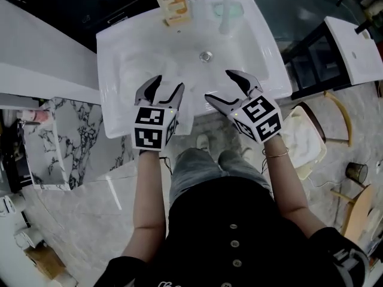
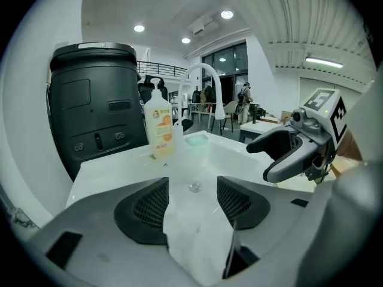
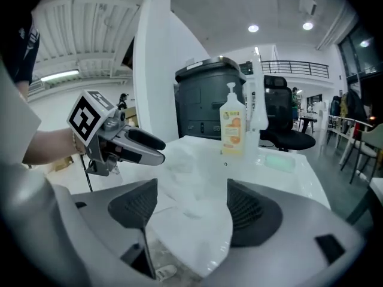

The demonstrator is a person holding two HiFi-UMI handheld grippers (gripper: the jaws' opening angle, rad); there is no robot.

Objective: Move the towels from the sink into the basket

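- Jaws stood apart on both tools: your left gripper (image 1: 170, 84) and right gripper (image 1: 217, 84) held nothing. Each gripper view showed only the white basin between the pads.
- You had them side by side over the front rim of the sink (image 1: 109, 58), angled down and in toward the basin. That read as a lineup for a pick, not a carry.
- Towel (image 1: 143, 70) lay in the left half of the basin, left of the drain (image 1: 206, 56) and nearer your left gripper. Neither gripper touched it.
- It was white on white, so its edges were hard to trace. It looked like a crumpled heap with no clean long axis; at best the bulk ran front to back along the left wall. No end gave a pointing direction.
- Basket (image 1: 321, 151) sat on the floor off the sink's right front corner, beside your right arm, with white cloth already inside. My guess: drops went out to that side.
- Soap bottle (image 1: 173, 2) and faucet (image 1: 225, 5) stood at the back rim, well apart from the towel.
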